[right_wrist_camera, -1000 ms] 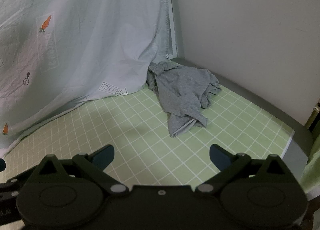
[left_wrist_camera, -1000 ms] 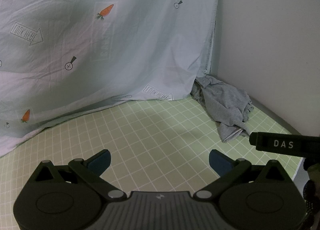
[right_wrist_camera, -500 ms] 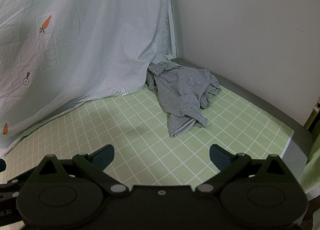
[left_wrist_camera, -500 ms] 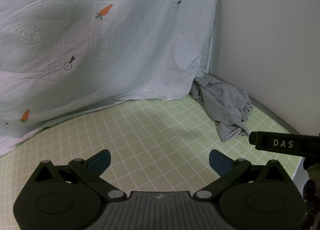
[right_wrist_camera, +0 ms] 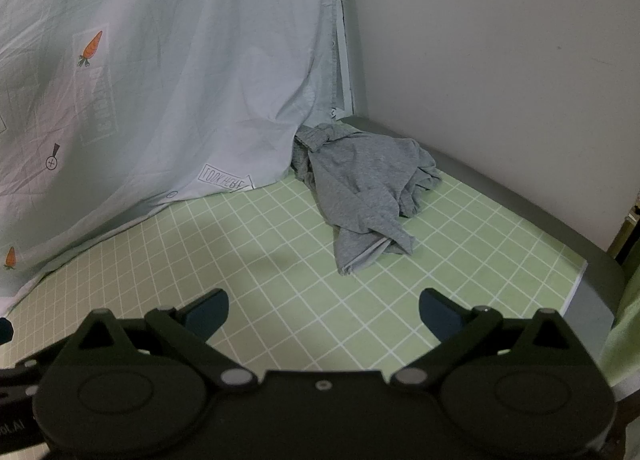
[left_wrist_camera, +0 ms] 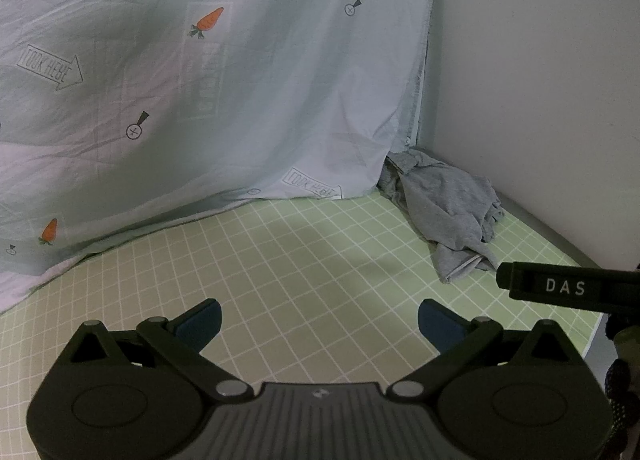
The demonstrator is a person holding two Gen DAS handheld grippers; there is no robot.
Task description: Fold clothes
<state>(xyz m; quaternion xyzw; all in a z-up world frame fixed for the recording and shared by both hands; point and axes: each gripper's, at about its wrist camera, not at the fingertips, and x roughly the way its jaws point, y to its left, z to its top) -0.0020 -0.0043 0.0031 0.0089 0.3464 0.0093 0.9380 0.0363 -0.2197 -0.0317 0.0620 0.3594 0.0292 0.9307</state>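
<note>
Almost nothing has moved since the earlier frames; both tools hover in the same spots over the table, the grey garment only a hair nearer in the left view. Nearest, the left tool (left_wrist_camera: 319, 320) and the right tool (right_wrist_camera: 323, 312) stand spread wide, holding nothing; beyond them lies the green grid mat (right_wrist_camera: 280, 260). The crumpled grey garment (right_wrist_camera: 360, 187) sits at the mat's far corner, touching the carrot-print sheet (right_wrist_camera: 160, 79) hung behind, with the white wall (right_wrist_camera: 500, 59) to its right.

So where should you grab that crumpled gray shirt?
Probably the loose hemmed end of the gray shirt nearest the right gripper, coming in low from the front. That end lies flat and free on the green mat; the rest is bunched against the sheet.
</note>
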